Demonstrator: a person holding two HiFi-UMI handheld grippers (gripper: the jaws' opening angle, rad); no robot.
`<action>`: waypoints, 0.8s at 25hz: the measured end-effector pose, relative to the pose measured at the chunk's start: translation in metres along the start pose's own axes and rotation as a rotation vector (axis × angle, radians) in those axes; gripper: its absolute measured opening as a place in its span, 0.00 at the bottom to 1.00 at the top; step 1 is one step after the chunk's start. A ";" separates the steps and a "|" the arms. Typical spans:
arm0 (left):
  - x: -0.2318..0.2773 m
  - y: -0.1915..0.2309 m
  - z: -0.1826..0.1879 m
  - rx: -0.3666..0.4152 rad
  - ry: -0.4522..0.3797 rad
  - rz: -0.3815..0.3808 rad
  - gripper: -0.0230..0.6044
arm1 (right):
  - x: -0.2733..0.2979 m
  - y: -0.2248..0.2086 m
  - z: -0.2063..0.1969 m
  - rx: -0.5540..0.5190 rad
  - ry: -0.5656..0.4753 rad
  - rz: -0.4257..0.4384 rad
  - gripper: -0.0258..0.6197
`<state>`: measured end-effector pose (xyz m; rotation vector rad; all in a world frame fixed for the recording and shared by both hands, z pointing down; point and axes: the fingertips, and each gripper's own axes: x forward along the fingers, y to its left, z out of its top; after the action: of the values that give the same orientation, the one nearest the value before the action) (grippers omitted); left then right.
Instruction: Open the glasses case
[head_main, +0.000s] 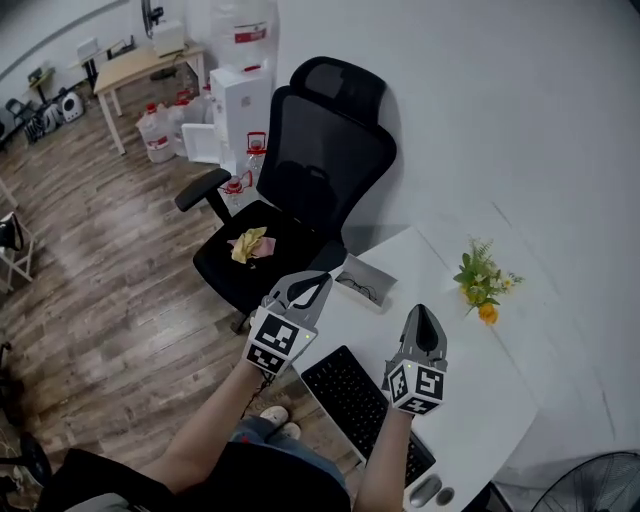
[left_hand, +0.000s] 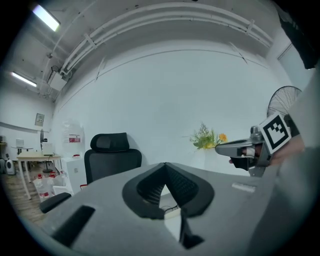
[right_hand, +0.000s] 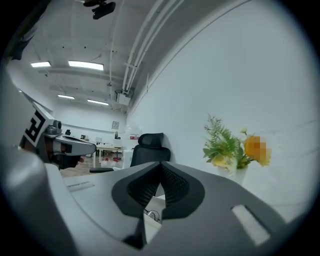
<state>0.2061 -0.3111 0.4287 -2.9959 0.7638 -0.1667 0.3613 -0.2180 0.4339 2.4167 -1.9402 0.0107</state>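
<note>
The glasses case (head_main: 365, 281) lies open at the near-left corner of the white table (head_main: 500, 370), lid back, with dark glasses inside. My left gripper (head_main: 325, 276) hovers just left of it, above the table edge, shut with nothing held. My right gripper (head_main: 422, 311) hangs over the table to the right of the case, shut and empty. In the left gripper view the closed tips (left_hand: 165, 164) meet, and the case (left_hand: 171, 210) shows below them. In the right gripper view the case (right_hand: 152, 212) peeks out under the closed jaws (right_hand: 160, 163).
A black keyboard (head_main: 360, 405) and a mouse (head_main: 425, 490) lie near the table's front edge. A vase of flowers (head_main: 480, 285) stands toward the wall. A black office chair (head_main: 300, 190) with a yellow object (head_main: 248, 243) on its seat stands left of the table.
</note>
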 end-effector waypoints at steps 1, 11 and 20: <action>-0.001 -0.001 0.003 0.002 -0.004 -0.003 0.05 | -0.010 -0.004 0.002 0.005 -0.007 -0.017 0.03; -0.010 -0.005 0.004 0.003 -0.016 -0.021 0.05 | -0.078 -0.048 -0.001 0.046 -0.037 -0.180 0.04; -0.012 -0.011 0.003 0.012 -0.010 -0.036 0.05 | -0.092 -0.055 -0.003 0.074 -0.040 -0.212 0.05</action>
<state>0.2012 -0.2951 0.4257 -2.9979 0.7064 -0.1565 0.3947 -0.1160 0.4327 2.6780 -1.7173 0.0278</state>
